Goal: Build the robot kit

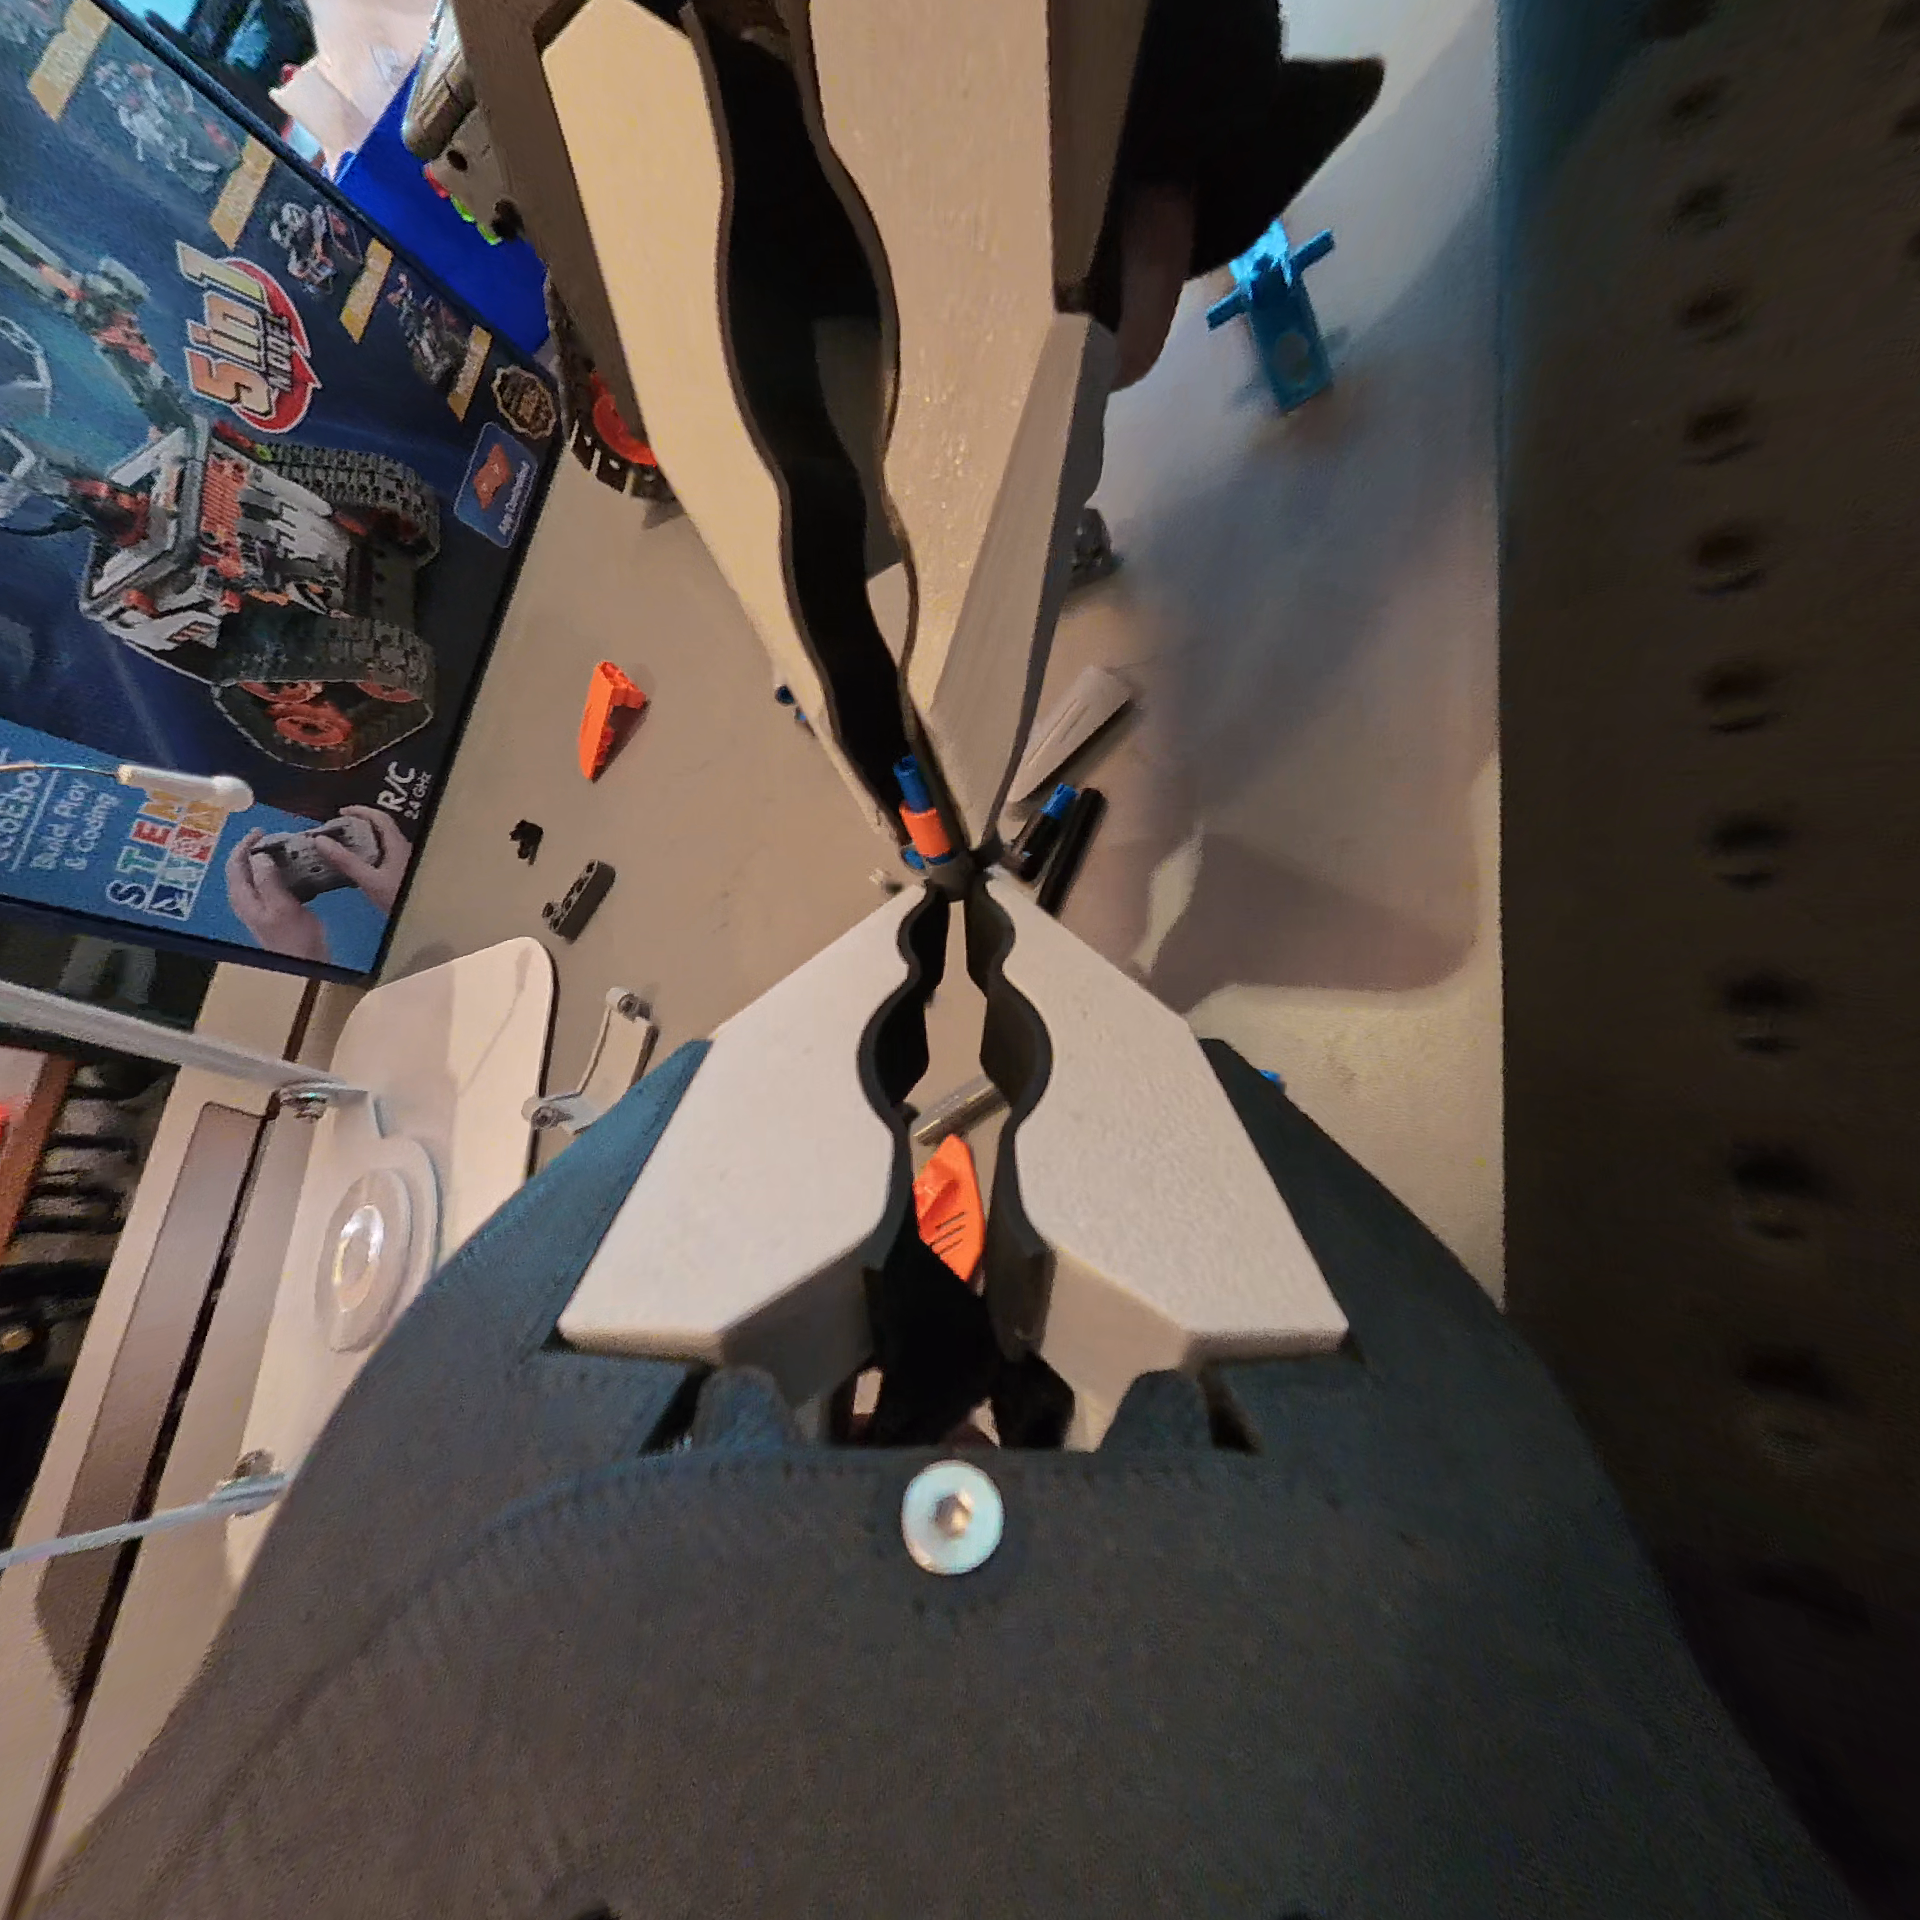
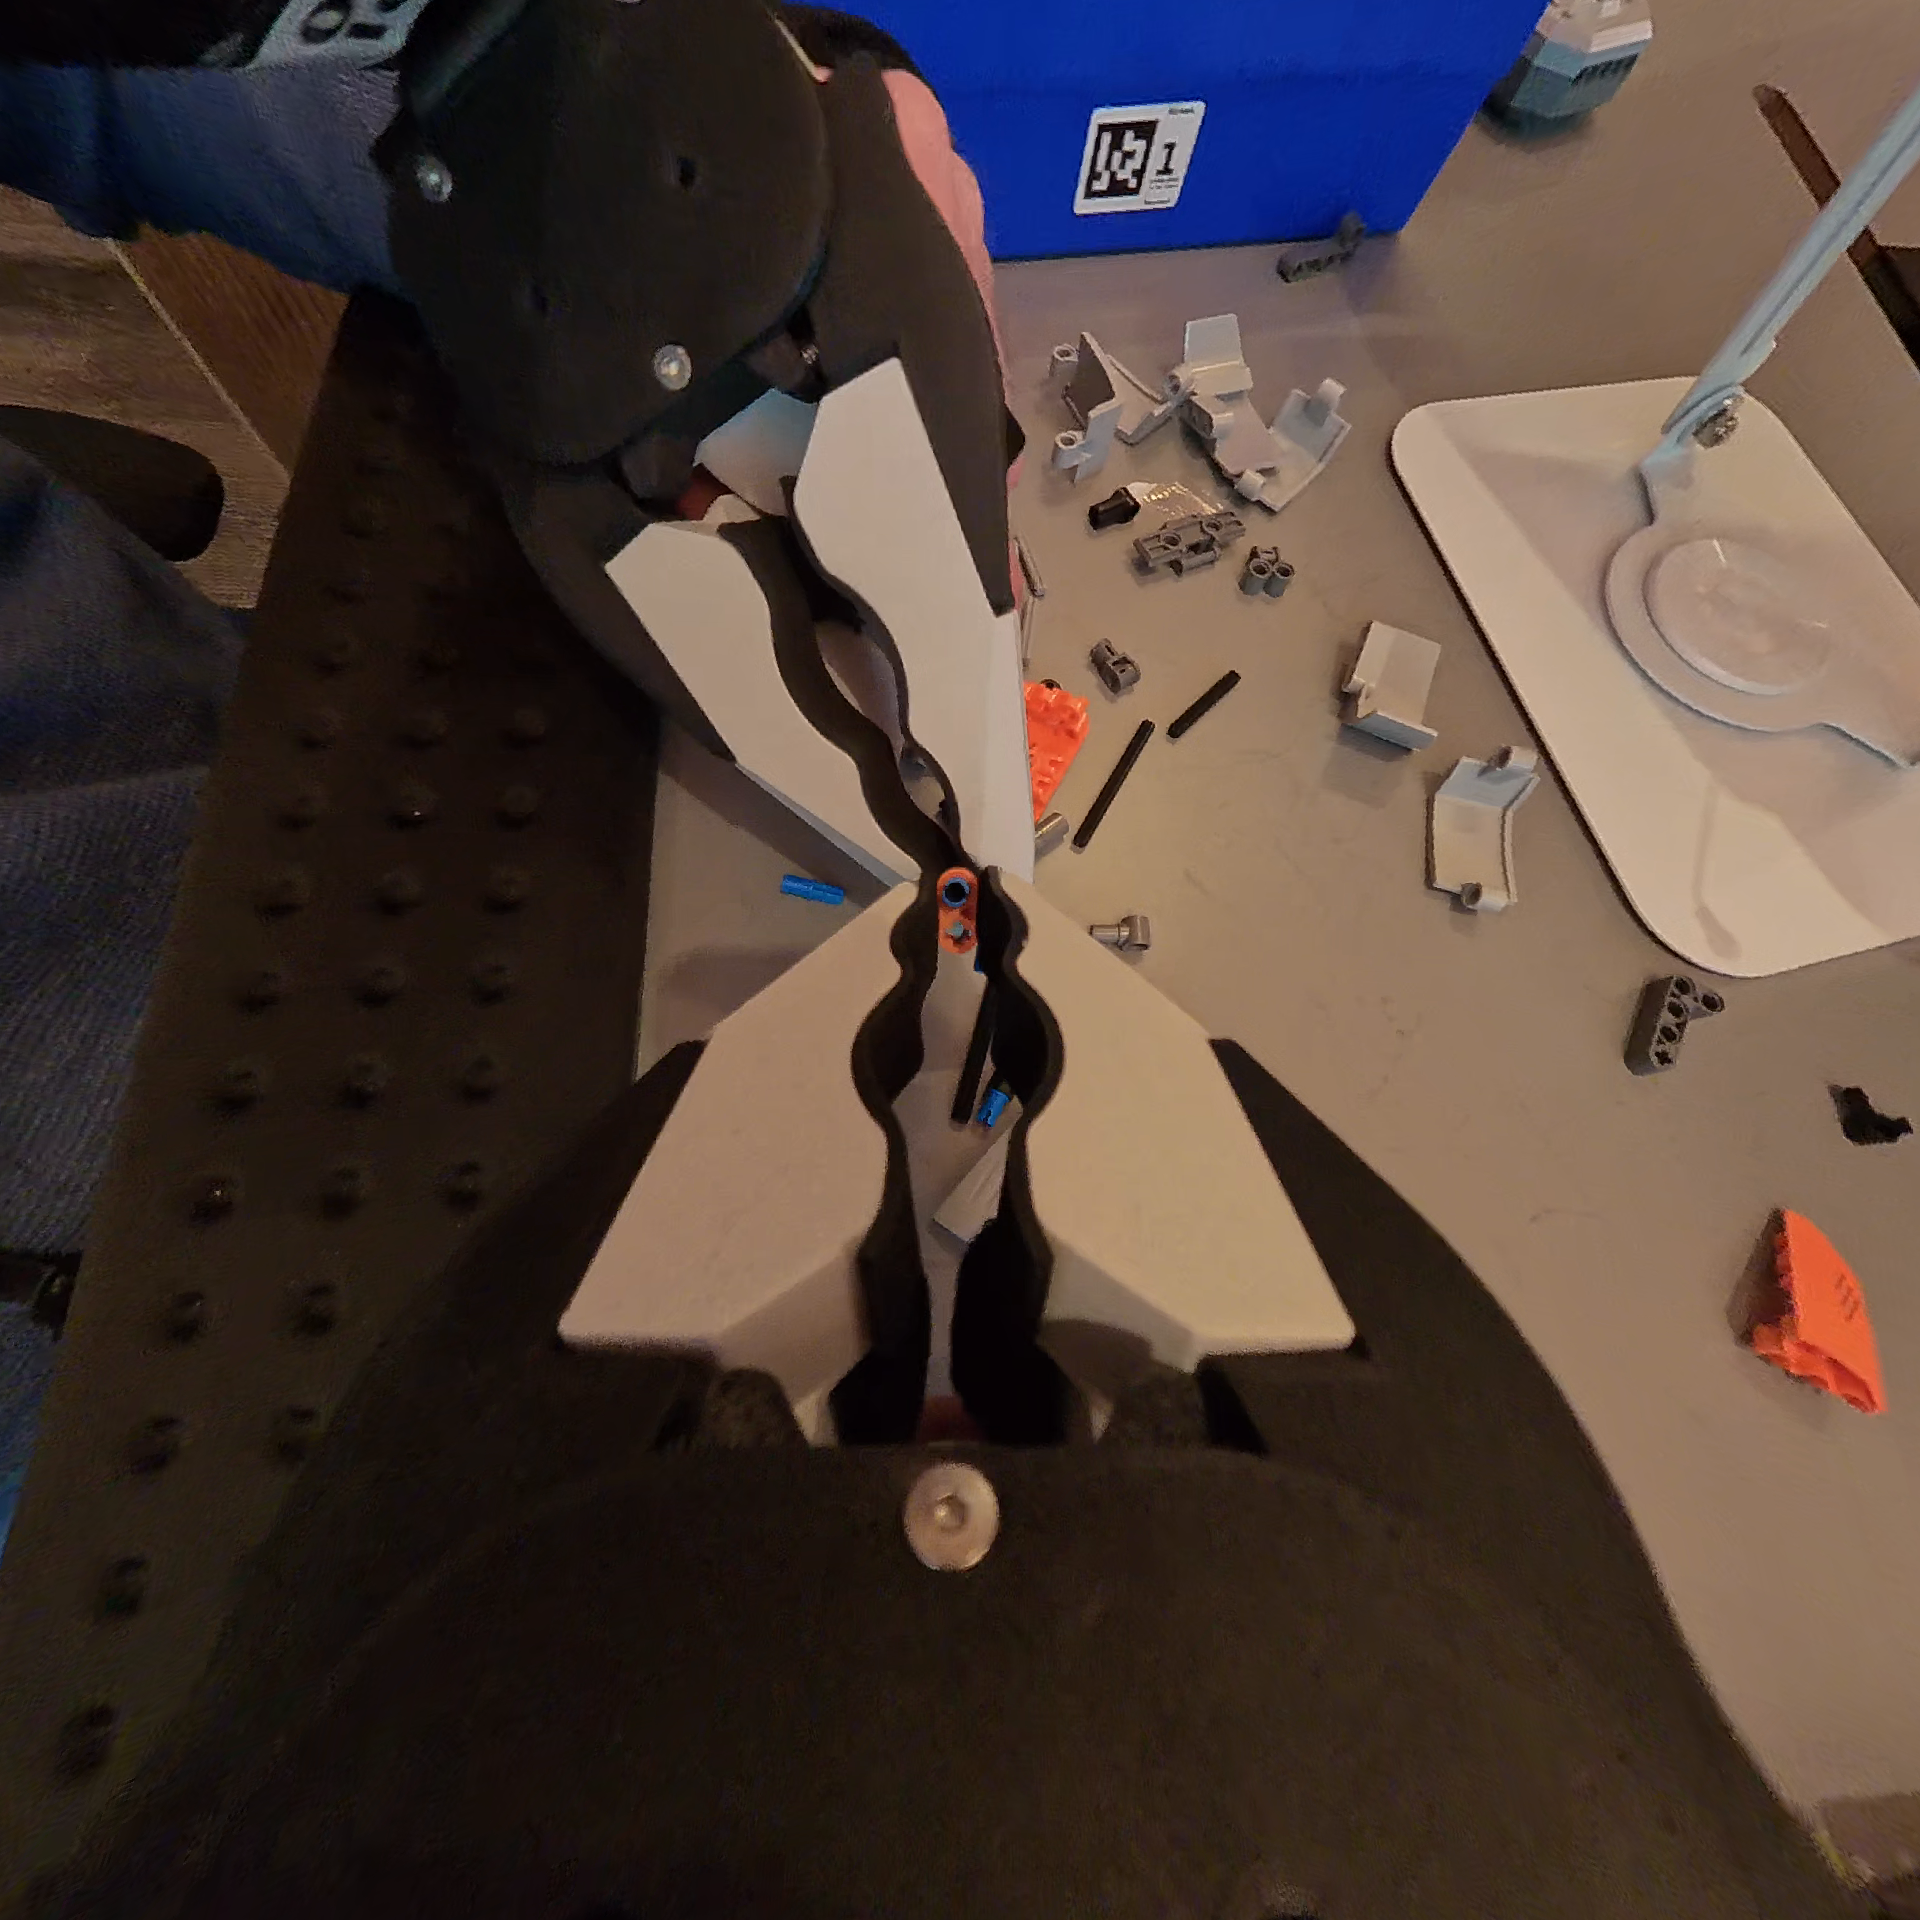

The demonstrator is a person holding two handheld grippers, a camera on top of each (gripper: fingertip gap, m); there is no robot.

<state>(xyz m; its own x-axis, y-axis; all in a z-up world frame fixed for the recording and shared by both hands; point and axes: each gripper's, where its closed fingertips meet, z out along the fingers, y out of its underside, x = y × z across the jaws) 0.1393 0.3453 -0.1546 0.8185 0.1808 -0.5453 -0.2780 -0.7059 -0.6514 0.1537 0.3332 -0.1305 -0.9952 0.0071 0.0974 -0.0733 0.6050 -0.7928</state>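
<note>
Both grippers are meeting tip to tip over the worktop (image 2: 1299, 935). The right gripper (image 2: 958, 920) is pinching a small orange connector (image 2: 954, 912) with blue pins; the left gripper (image 1: 951, 883) is closing narrowly on its end. Only the left wrist view is showing the toy box (image 1: 239, 499); only the right, the blue bin (image 2: 1195, 104).

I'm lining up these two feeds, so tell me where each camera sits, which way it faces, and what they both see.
Left wrist view: on the left hand-held gripper, looking along its fingers at the table; the right hand-held gripper meets it tip to tip, box beside.
Right wrist view: on the right hand-held gripper, facing the left one, a hand behind it, bin beyond.
Shared: both grippers, the orange piece, the white base.
</note>
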